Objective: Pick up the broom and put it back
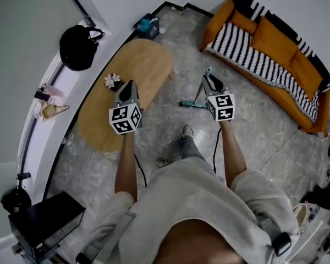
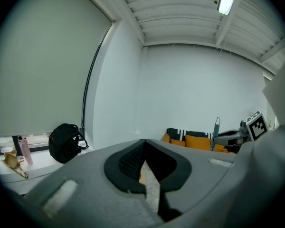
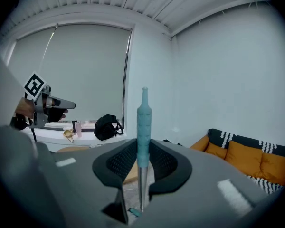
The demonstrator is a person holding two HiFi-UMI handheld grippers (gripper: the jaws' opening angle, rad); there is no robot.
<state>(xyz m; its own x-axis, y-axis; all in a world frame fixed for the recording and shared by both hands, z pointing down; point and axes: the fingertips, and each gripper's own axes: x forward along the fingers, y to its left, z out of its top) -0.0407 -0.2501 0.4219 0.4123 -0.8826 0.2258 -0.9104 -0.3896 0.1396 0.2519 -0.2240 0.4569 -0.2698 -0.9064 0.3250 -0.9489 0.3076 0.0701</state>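
Holding one broom [image 3: 143, 122] upright at frame centre: one right gripper [image 3: 142, 151], jaws clamped on its teal handle, the broom's head down near the floor [image 1: 253, 120]. One left gripper [image 2: 143, 148], jaws closed together, empty. One oval wooden table [image 1: 146, 65], upper left. One orange sofa [image 1: 275, 40], upper right. One black bag [image 1: 77, 47], upper left.

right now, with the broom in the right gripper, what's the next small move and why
Probably lift the broom a little and carry it upright toward its place. Its handle is clamped between the jaws of the right gripper, its head hangs low near the floor, and the left gripper is shut and empty.
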